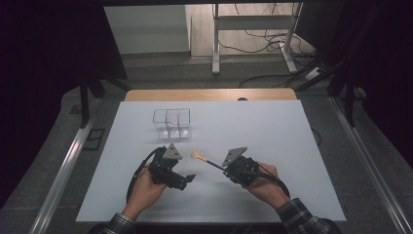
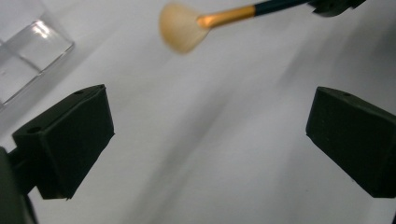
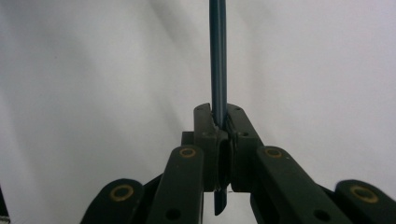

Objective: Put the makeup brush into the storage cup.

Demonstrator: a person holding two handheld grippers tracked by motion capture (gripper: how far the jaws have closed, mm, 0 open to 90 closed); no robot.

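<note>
Aslant, brush (image 1: 207, 161) bristles point far-left.

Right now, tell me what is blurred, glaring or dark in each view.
High view: dim, black surround, white table evenly lit. Left gripper view: brush bristles soft, clear organizer glinting, jaws sharp. Right gripper view: jaws sharp, brush handle crisp, grey shadow bands on the table.

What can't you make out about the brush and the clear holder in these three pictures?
- Brush: its bristles are too small in the high view and blurred in the left gripper view; its head lies past the top edge of the right gripper view.
- Brush handle end: pinched inside the right gripper.
- Clear holder: its contents are too faint to tell in the high view; the left gripper view's left edge cuts it off.
</note>
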